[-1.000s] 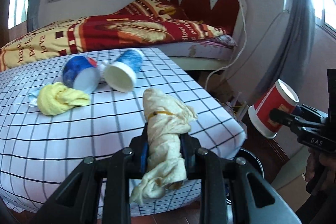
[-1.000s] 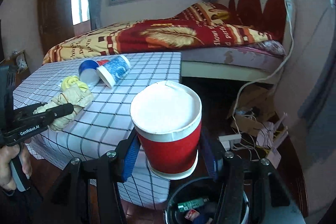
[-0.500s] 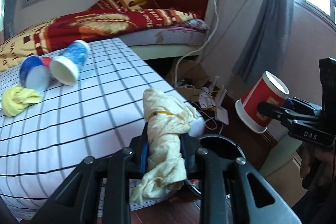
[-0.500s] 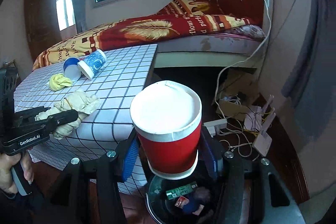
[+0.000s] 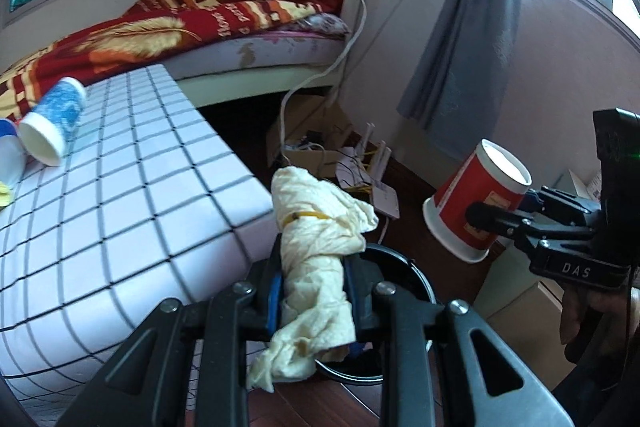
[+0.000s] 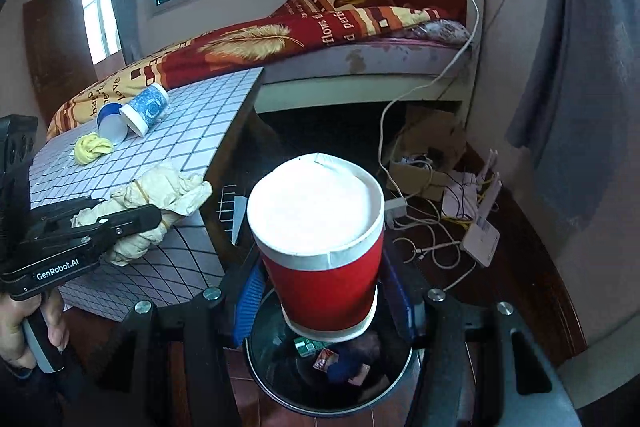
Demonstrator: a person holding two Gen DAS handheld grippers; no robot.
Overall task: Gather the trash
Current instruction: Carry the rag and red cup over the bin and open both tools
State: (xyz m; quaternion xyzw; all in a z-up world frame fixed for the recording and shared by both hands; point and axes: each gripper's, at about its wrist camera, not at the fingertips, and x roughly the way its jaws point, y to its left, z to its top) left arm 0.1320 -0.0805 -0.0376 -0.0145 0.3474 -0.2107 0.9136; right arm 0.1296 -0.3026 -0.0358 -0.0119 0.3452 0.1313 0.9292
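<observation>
My left gripper (image 5: 314,291) is shut on a crumpled cream wrapper (image 5: 316,247) tied with a yellow band, held past the table corner above the black bin (image 5: 404,267). My right gripper (image 6: 320,291) is shut on an upright red paper cup (image 6: 320,251), directly over the open black bin (image 6: 280,383), which holds some scraps. The cup also shows in the left wrist view (image 5: 476,203), and the wrapper in the right wrist view (image 6: 160,203). Two blue paper cups (image 6: 144,107) and a yellow wad (image 6: 92,147) lie on the checked table (image 6: 192,131).
A bed with a red and yellow blanket (image 6: 280,39) stands behind the table. Cardboard, cables and a white router (image 6: 480,227) lie on the wooden floor at the right. A grey curtain (image 5: 460,27) hangs by the wall.
Both grippers have swung right, away from the table toward the bin. The wrapper now hangs over the bin's rim, and the red cup sits lower over the bin's opening.
</observation>
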